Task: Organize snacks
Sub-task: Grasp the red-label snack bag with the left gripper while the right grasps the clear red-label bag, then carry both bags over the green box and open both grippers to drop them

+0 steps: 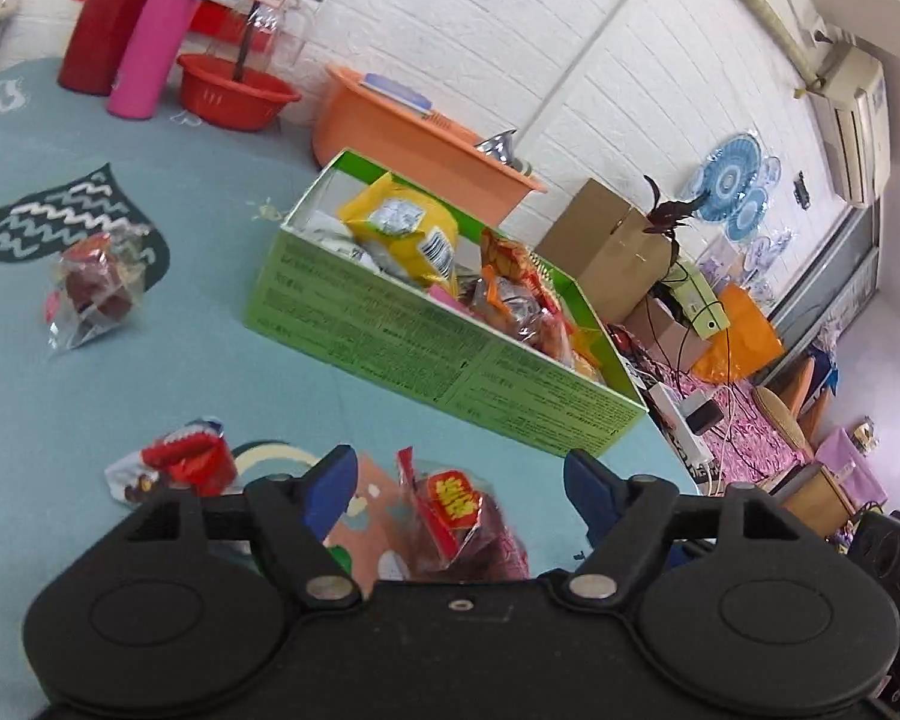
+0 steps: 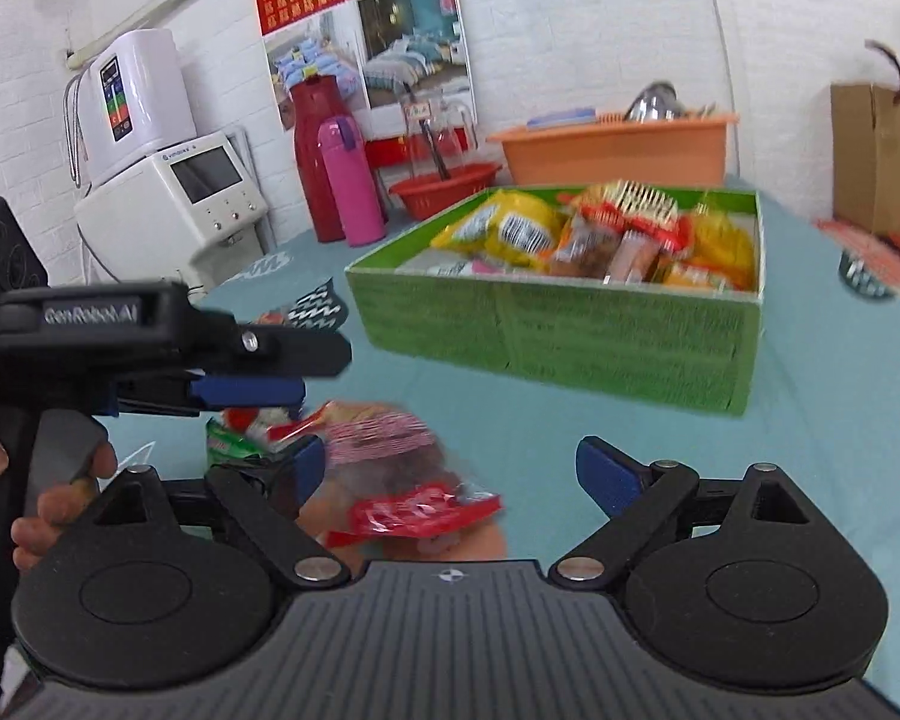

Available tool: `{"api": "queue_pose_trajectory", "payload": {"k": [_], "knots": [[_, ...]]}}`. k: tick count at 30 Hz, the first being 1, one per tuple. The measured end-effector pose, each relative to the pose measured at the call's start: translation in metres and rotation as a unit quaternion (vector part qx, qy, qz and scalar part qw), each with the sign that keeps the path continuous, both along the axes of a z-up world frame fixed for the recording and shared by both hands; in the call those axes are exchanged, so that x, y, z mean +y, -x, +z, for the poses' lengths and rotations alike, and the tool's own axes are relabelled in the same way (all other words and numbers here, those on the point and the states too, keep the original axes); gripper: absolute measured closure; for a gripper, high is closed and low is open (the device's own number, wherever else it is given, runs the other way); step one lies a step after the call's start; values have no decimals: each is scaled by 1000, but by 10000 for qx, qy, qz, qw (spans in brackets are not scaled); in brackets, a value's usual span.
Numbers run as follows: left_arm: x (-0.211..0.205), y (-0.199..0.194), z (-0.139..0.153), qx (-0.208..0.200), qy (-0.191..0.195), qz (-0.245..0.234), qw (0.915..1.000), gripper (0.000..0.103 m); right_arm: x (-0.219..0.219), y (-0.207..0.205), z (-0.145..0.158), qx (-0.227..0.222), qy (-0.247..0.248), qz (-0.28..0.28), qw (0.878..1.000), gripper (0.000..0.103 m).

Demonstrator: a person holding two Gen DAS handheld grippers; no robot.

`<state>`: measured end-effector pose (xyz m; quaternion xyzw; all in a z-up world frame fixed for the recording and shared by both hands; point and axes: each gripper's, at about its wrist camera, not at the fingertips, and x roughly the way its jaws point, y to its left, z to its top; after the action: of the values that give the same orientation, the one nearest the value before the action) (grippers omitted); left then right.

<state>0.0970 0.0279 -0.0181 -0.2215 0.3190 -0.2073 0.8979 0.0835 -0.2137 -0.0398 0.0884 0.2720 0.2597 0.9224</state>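
Teal tablecloth [image 1: 150, 372] bears green box [image 1: 426, 354], long axis running right-and-away; both grippers [image 1: 456, 480] [image 2: 450, 474] spread wide.

Open left hand-held gripper [image 1: 459, 489] over a red snack packet [image 1: 456, 516], green box [image 1: 432, 336] beyond

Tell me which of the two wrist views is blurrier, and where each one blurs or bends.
Right wrist view is blurrier: the green box and its snacks smear, as does the red-striped snack packet near the right gripper. Left wrist view is sharper; the print on the box shows, only the packet between the left gripper fingers softens. Fisheye bends wall lines in both.
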Motion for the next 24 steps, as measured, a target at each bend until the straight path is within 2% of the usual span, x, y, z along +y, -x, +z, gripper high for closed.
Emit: {"api": "queue_pose_trajectory", "payload": {"k": [4,12,13,15,16,17,18,20,24], "knots": [[-3,-4,-6,176,150,-64,9997,0,9,1,-7,247,-164,241,9993,0],[-20,-14,-9,230,-72,-307,9992,0,15,0,-12,346,-12,285,9990,0],[-21,-15,-11,245,-78,-325,9991,3,17,-1,-13,356,16,303,9989,0],[-22,-20,-15,304,-142,-351,9988,26,19,-4,-16,378,65,315,9988,0],[-22,-22,-19,336,-232,-314,9987,41,20,-4,-16,319,105,270,9991,0],[-21,-24,-22,367,-253,-326,9985,41,21,-3,-17,251,200,203,9993,14],[-19,-24,-24,379,-142,-321,9987,42,21,-4,-17,206,296,161,9992,22],[-18,-22,-23,379,-117,-306,9987,44,19,-5,-19,184,243,217,9993,29],[-20,-15,-12,173,-118,-288,9994,44,17,-2,-14,57,250,197,9995,31]]}}
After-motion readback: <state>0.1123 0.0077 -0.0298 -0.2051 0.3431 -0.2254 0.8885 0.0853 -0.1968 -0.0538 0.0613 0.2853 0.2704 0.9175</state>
